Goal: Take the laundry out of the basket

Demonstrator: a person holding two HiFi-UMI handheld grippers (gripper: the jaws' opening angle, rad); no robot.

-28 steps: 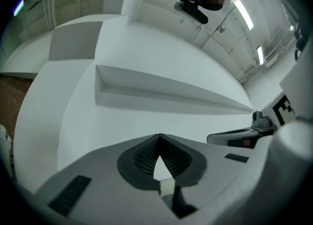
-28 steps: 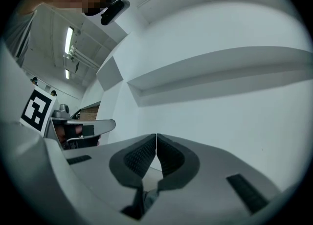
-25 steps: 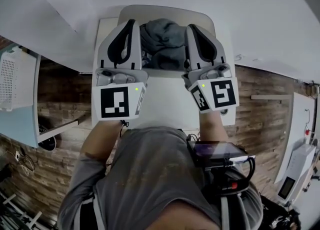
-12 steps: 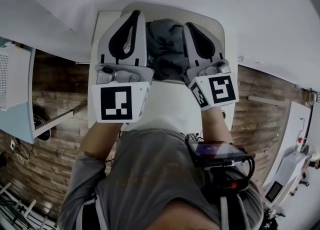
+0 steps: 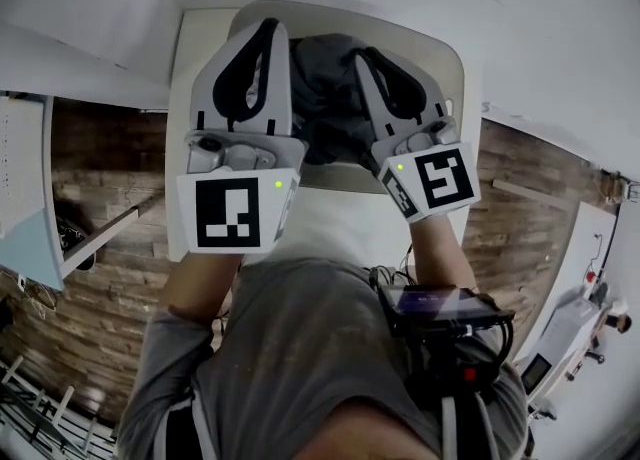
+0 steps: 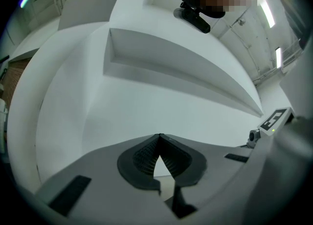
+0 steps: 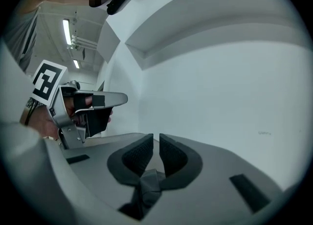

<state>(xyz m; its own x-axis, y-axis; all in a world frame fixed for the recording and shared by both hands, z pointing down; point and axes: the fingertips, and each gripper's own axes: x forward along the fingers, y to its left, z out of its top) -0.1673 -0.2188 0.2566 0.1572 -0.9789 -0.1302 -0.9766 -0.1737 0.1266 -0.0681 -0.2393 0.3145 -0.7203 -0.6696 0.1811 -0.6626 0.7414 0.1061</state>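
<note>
Right tool (image 7: 156, 137), jaws just opening, laundry fold (image 7: 147, 182) between them, over basket (image 5: 447, 60)

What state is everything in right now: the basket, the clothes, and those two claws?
Basket: upright, still loaded.
Laundry: grey, crumpled, lying in the basket, not yet lifted.
Left claw: shut, empty.
Right claw: open by a narrow gap, has just been opening, nothing between its pads.
</note>
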